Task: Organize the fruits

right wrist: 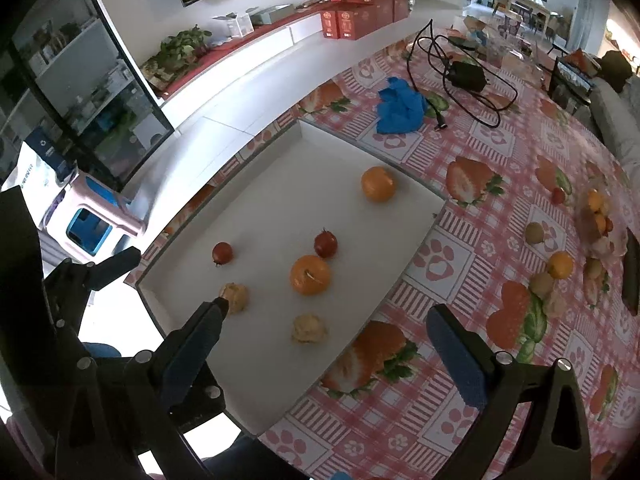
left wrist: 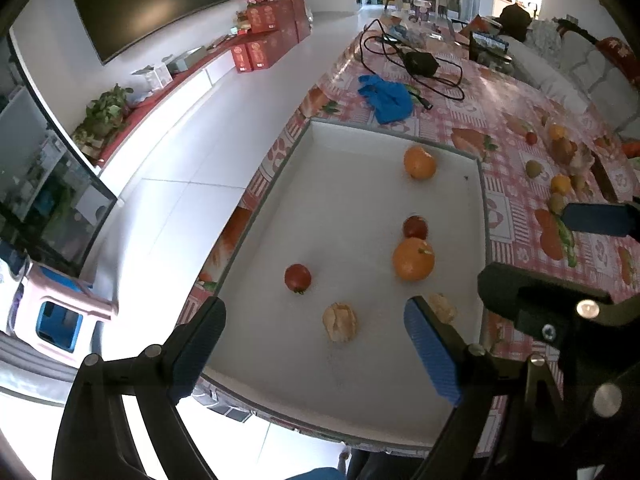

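A white tray (left wrist: pixel 340 200) (right wrist: pixel 276 196) lies on the pink checked tablecloth. It holds two oranges (left wrist: pixel 413 260) (right wrist: pixel 310 275), two small red fruits (left wrist: pixel 297 278) (right wrist: pixel 222 253) and two papery husked fruits (left wrist: pixel 340 322) (right wrist: pixel 308 329). My left gripper (left wrist: pixel 316 344) hangs open over the tray's near end, above a husked fruit and touching nothing. My right gripper (right wrist: pixel 326 350) is also open, above the tray's near right corner, empty. More small loose fruits (right wrist: pixel 560 265) (left wrist: pixel 560 184) lie on the cloth to the right of the tray.
Beyond the tray lie a crumpled blue cloth (left wrist: pixel 386 98) (right wrist: pixel 400 106) and a black power adapter with a looped cable (right wrist: pixel 466 74). The table edge runs along the tray's left side, with white floor and a pink stool (right wrist: pixel 94 220) below. A dark flat object (right wrist: pixel 632 276) is at the far right.
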